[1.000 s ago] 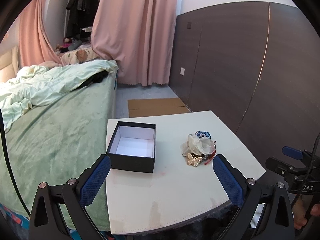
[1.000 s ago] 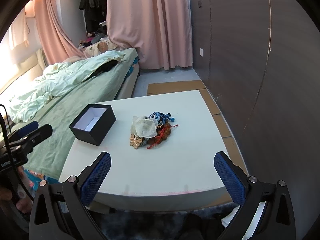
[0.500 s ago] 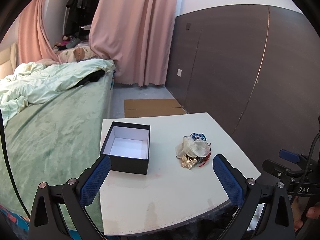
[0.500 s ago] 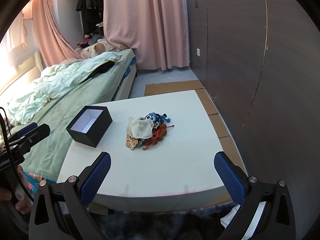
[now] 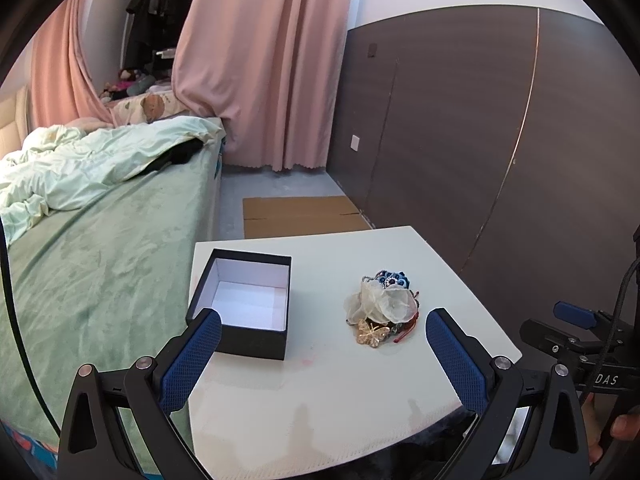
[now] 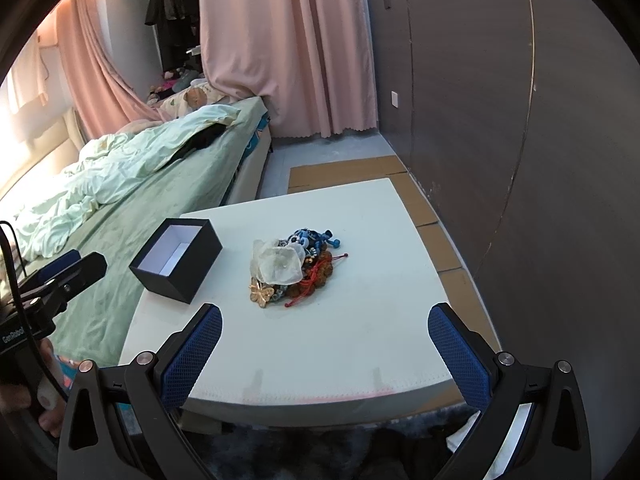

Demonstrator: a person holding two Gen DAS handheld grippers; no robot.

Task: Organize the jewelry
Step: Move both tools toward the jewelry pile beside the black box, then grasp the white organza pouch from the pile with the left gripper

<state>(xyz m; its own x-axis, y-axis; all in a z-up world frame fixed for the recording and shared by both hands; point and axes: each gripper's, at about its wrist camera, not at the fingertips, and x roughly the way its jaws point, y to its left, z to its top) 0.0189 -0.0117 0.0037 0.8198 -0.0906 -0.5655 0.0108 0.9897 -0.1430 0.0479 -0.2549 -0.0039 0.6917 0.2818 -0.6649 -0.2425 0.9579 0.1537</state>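
— Surface and container?
— White square surface (image 6: 360,320) beside the green bed (image 5: 100,264); open black cardboard box with white lining (image 5: 244,304) at its left.
— Jewelry?
— Tangled heap of jewelry (image 6: 294,270) mid-surface, right of the box, apart from it.
— Grippers?
— Left gripper (image 5: 322,356) and right gripper (image 6: 324,352): fingers spread wide, holding nothing.

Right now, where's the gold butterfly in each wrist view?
Left wrist: butterfly right of centre, at the near edge of the jewelry pile, right of the black box.
Right wrist: butterfly left of centre, at the pile's near-left edge.
Shared landmark: the box, left of the pile in both.
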